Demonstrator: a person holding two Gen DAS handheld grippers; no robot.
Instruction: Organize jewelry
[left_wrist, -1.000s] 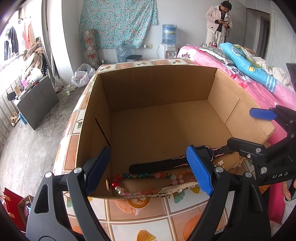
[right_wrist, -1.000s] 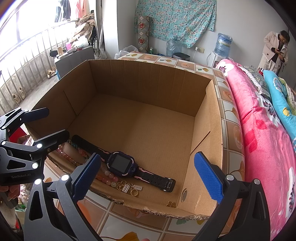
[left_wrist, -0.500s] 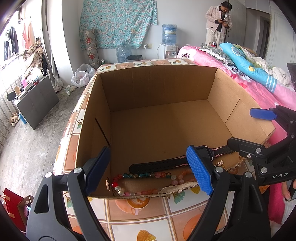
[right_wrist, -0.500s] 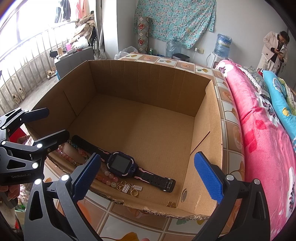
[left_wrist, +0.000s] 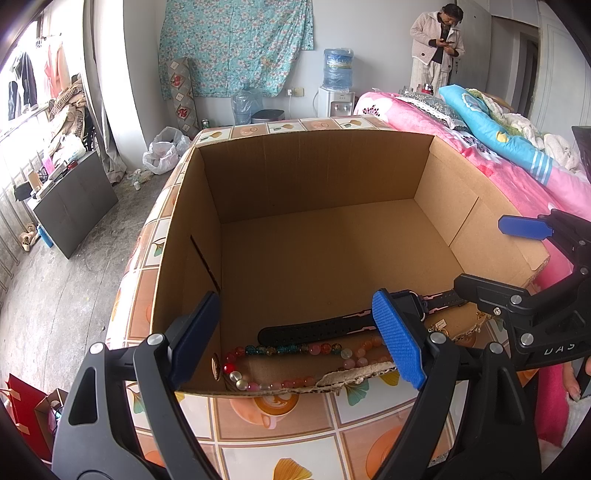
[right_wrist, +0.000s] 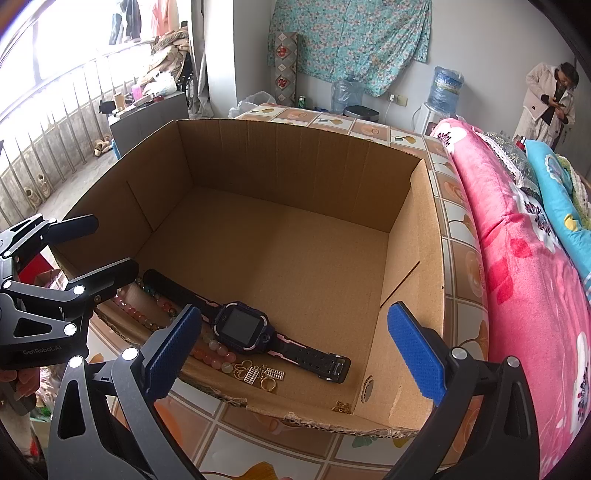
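- Against the near wall of the open brown cardboard box (right_wrist: 295, 177) lie a black-strapped smartwatch (right_wrist: 243, 326), a multicoloured bead strand (left_wrist: 291, 349) and small gold charms (right_wrist: 258, 374).
- Both the left gripper (left_wrist: 295, 343) and the right gripper (right_wrist: 291, 350) gape wide, holding nothing.
- Beads look limp and slippery; pinch the watch's stiff case.

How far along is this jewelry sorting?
Already lying in the cardboard box: the watch, the bead necklace and the gold charms, all along its near wall. Nothing is in hand: the left tongs and right tongs hover open and empty. Nothing left to sort is in view.
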